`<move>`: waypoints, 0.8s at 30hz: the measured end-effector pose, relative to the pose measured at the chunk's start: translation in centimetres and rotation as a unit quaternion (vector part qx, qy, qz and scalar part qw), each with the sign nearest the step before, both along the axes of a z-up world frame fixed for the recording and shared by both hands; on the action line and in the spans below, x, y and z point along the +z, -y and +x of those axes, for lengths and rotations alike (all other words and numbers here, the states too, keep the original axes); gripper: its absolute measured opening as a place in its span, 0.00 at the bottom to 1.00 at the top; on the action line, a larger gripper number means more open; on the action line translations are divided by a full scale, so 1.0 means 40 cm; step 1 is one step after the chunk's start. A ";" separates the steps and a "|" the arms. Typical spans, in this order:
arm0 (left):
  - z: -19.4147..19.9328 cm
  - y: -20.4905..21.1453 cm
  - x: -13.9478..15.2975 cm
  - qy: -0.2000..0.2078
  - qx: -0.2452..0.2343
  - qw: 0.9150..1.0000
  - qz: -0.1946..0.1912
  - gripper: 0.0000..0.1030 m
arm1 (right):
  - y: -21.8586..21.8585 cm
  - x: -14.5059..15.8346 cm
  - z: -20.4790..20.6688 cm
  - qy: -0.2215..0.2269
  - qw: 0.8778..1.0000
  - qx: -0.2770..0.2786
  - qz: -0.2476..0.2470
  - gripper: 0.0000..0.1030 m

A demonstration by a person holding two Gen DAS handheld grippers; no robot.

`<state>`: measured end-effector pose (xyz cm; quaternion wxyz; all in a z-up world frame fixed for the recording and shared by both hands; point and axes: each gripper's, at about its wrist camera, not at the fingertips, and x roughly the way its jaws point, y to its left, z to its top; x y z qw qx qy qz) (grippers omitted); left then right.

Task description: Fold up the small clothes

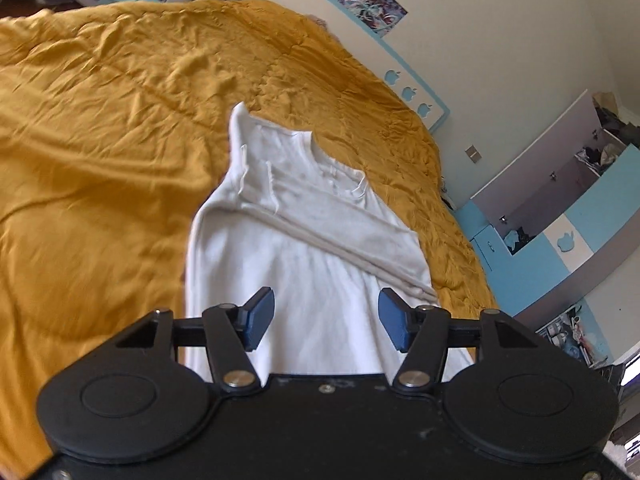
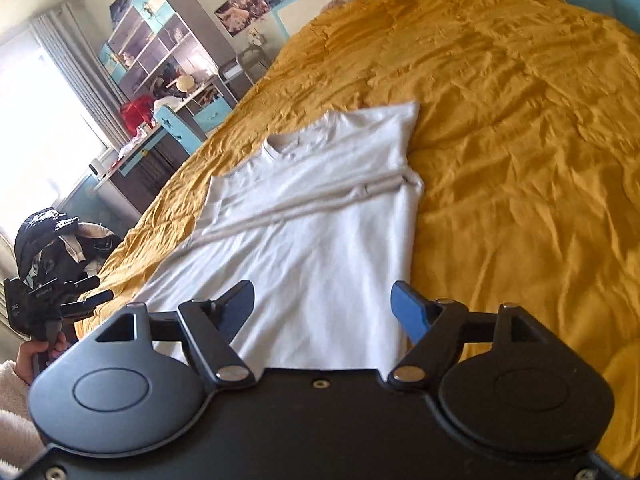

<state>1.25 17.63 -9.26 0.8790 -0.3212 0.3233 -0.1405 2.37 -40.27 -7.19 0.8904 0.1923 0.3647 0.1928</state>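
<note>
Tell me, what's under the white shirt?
The white shirt lies flat on the yellow bedspread, which shows all around it. Whatever is beneath that cover is hidden. A sleeve is folded across the shirt's top side.

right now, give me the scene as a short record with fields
surface: mustard bedspread, wrinkled
garment: white shirt, lying flat on the bedspread, collar at the far end
fold state: sides and a sleeve folded in across the body; not yet folded end to end
left gripper: open, nothing between the jaws, above the shirt's near end
right gripper: open, nothing held
</note>
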 end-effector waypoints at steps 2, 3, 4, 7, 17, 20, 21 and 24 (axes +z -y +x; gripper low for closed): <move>-0.068 -0.022 -0.028 -0.018 0.018 1.000 -0.002 0.59 | 0.024 -0.033 -0.044 -0.027 1.000 -0.016 0.003 0.75; -0.095 -0.029 -0.040 -0.027 0.021 0.999 -0.003 0.59 | 0.032 -0.046 -0.062 -0.036 0.999 -0.021 0.004 0.75; -0.123 -0.036 -0.051 -0.037 0.019 0.999 -0.006 0.59 | 0.039 -0.058 -0.076 -0.044 0.999 -0.023 0.005 0.75; -0.178 -0.043 -0.071 -0.055 0.012 0.998 -0.004 0.59 | 0.047 -0.092 -0.105 -0.068 0.997 -0.024 0.023 0.75; -0.215 -0.056 -0.128 -0.094 0.027 0.995 -0.001 0.59 | 0.054 -0.146 -0.120 -0.091 0.992 -0.015 0.086 0.75; -0.212 -0.061 -0.153 -0.102 0.019 0.993 -0.046 0.58 | 0.042 -0.154 -0.118 -0.097 0.992 0.004 0.085 0.75; -0.210 -0.060 -0.164 -0.104 0.014 0.992 -0.067 0.58 | 0.037 -0.159 -0.116 -0.099 0.991 0.007 0.089 0.76; -0.206 -0.049 -0.190 -0.115 0.004 0.987 -0.114 0.58 | 0.022 -0.168 -0.109 -0.104 0.989 0.020 0.104 0.77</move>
